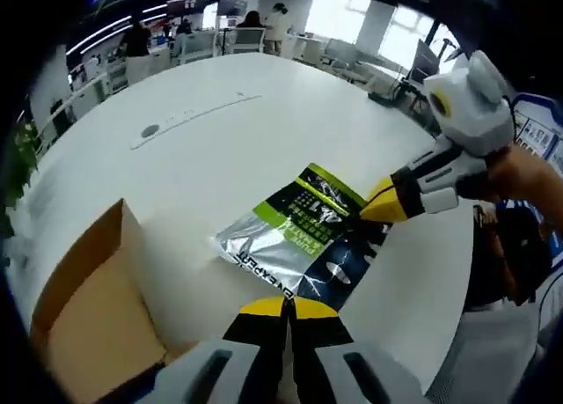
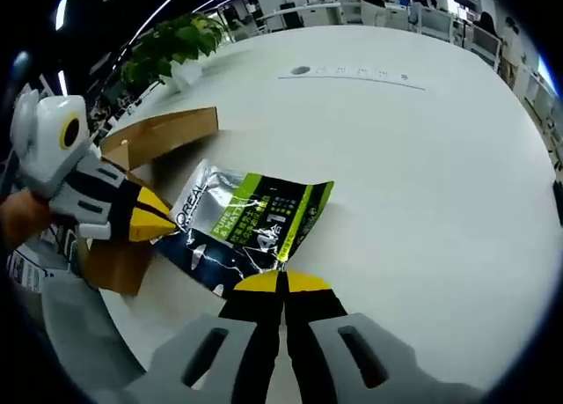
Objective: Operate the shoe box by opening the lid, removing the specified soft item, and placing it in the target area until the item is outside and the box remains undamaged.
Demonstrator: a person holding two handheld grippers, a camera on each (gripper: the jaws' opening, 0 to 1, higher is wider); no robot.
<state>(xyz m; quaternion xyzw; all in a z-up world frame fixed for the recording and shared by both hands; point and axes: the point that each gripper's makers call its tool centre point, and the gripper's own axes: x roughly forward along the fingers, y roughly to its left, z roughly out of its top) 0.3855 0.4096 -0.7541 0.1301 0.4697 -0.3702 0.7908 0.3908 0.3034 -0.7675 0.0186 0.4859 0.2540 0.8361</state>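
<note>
Spreading across both views is a large round white table (image 1: 220, 131), with office desks, chairs and bright windows far behind it. On the table stands an open brown cardboard shoe box (image 1: 92, 307); in the left gripper view it sits at the lower left, its tall flap raised, and in the right gripper view it lies at the left beside a leafy green plant (image 2: 171, 43). Just beside the box, flat on the bare tabletop and fully outside it, lies the soft item, a foil pouch (image 1: 295, 237) printed in silver, lime green and dark blue. In the left gripper view the left gripper (image 1: 287, 309) rises from the bottom, its yellow-tipped jaws pressed together at the near edge of the pouch, holding nothing that can be seen. The right gripper (image 1: 374, 209) comes in from the right of that view, a hand behind it, its yellow tips also pressed together and touching the pouch's far edge; whether they pinch the foil cannot be told.
</note>
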